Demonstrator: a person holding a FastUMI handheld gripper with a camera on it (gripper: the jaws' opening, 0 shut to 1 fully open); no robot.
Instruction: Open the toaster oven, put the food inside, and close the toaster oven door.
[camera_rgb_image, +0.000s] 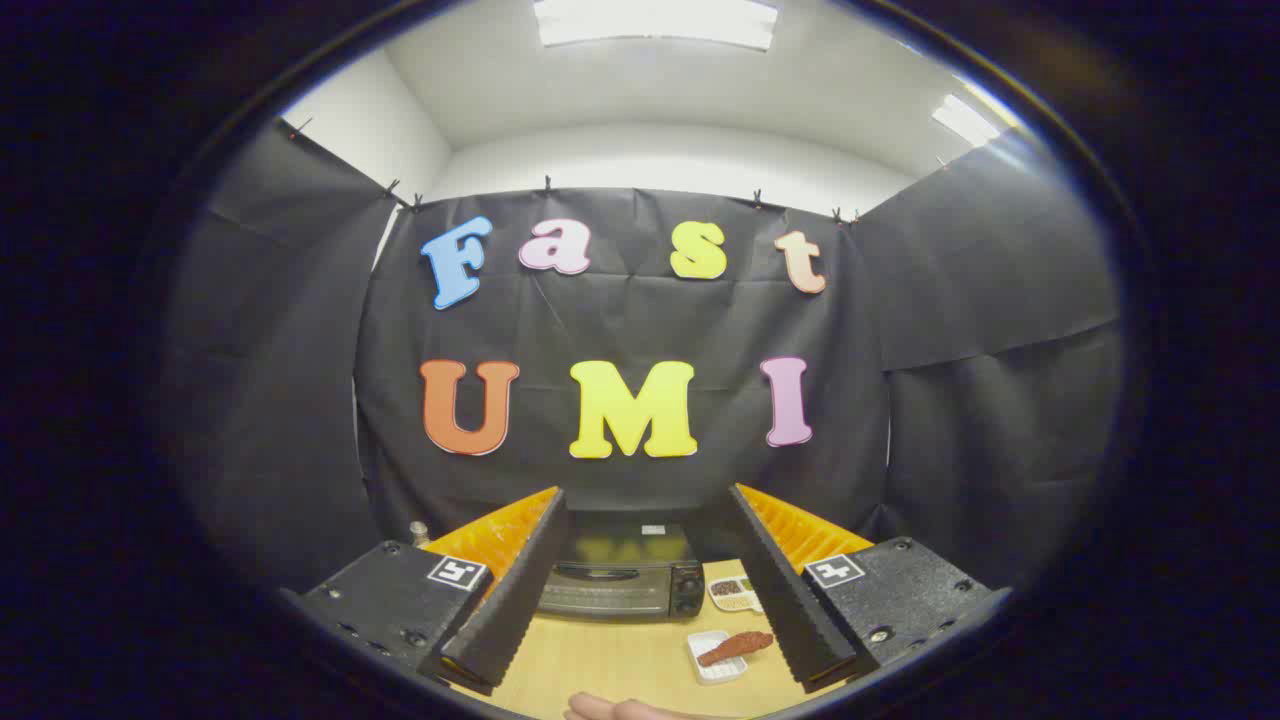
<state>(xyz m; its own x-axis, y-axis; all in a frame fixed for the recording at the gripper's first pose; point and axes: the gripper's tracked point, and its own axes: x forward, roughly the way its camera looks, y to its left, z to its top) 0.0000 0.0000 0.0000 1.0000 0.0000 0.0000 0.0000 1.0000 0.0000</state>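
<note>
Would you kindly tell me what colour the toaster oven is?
Black, seen in the gripper view: the toaster oven sits beyond the open gripper.

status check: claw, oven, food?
Claw open, empty, raised above the table. Toaster oven ahead between the fingers, door closed. Food on a white tray by the oven, untouched. A hand rests on the near table edge.

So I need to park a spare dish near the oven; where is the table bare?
The table is bare in front of the toaster oven, between the open gripper fingers. It is crowded toward the right finger: a white tray with reddish food and a small dish beside the oven.
</note>
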